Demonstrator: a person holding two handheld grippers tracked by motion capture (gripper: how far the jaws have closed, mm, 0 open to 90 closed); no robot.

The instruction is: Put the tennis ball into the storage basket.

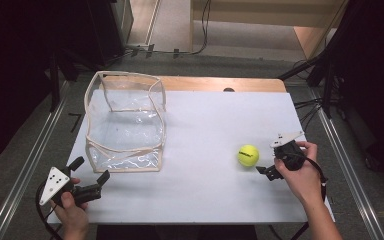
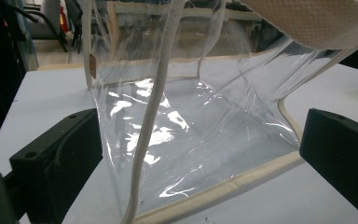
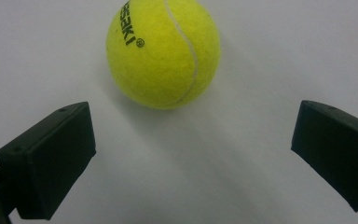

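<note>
Just ahead of my right gripper (image 3: 191, 154), the tennis ball (image 3: 163, 51) is sitting on the tabletop (image 1: 205, 185), jaws spread wide, not yet straddling it. Left gripper (image 1: 91, 176), also open, is facing the clear bag (image 1: 125, 120).

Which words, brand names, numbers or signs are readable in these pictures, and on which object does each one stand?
"esaki" followed by an ® sign: black print on the tennis ball, right gripper view; the start of the word is cut off by the picture edge.
Black print on the tennis ball, high view: too small to read.
Small brown tag on the clear bag, left gripper view: nothing legible on it.
</note>
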